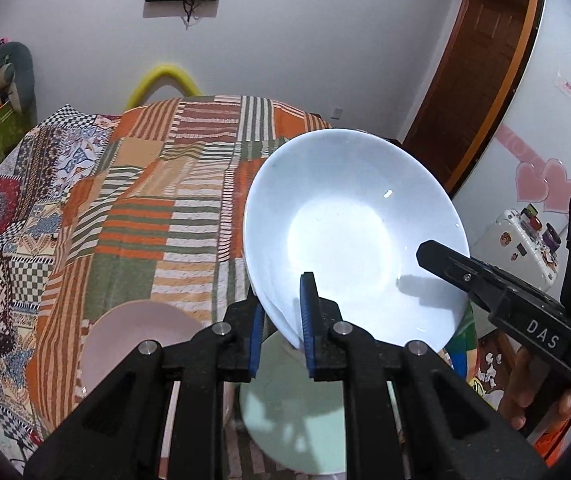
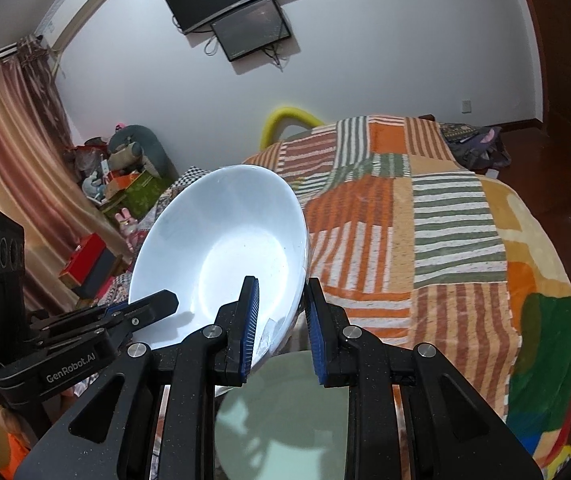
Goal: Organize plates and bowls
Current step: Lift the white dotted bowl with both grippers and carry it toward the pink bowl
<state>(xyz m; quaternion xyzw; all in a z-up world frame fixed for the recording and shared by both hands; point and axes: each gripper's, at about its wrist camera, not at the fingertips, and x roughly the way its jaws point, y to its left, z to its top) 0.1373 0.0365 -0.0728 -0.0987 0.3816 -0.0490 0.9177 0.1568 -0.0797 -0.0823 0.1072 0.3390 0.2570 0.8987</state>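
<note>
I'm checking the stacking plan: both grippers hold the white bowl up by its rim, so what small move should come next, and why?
Probably lower the white bowl level toward the pale green plate beneath it. The left gripper and right gripper both pinch its rim, it hangs tilted above the bed, and the pink plate lies just beside.

Right gripper (image 2: 281,320): blue pads clamped on near rim of white bowl (image 2: 229,248).
Bowl attitude: tilted, held above pale green plate (image 2: 285,412).
Left gripper (image 2: 157,304): gripping bowl's left rim.
Background: striped patchwork bedspread (image 2: 425,220).
</note>
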